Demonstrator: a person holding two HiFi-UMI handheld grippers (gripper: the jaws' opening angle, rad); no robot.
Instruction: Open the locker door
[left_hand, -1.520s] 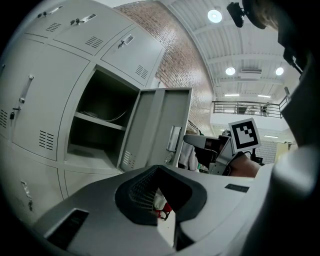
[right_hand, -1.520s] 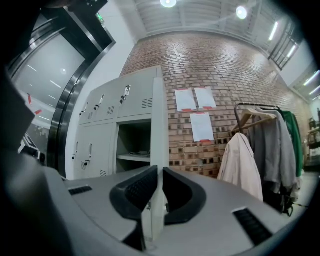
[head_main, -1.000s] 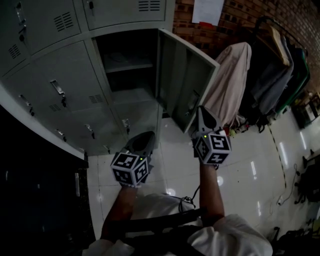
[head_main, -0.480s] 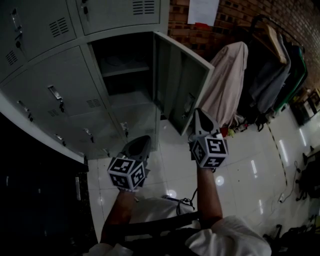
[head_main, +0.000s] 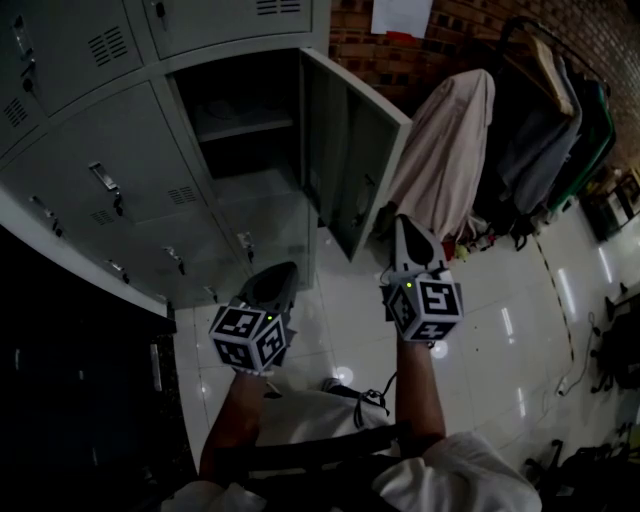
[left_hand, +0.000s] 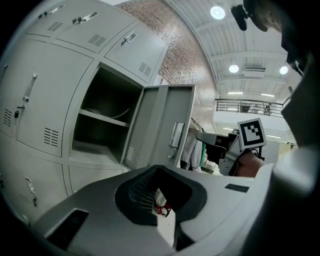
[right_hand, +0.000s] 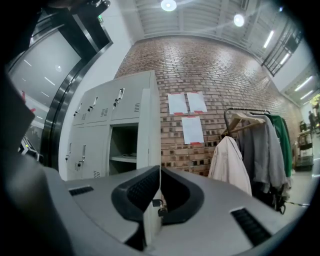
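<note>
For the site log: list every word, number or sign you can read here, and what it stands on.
None can be read.
On the paper sheets on the brick wall: print too small to read.
On the marker cubes of the left tool and right tool: square patterns only, no letters.
On the open locker door: no label visible.

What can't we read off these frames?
- Open compartment contents: dark in head view, too small in both gripper views.
- Wall papers: print too small in right gripper view; cut off by head view's top edge.
- Floor clutter: dark, small, cut by head view's right edge.
</note>
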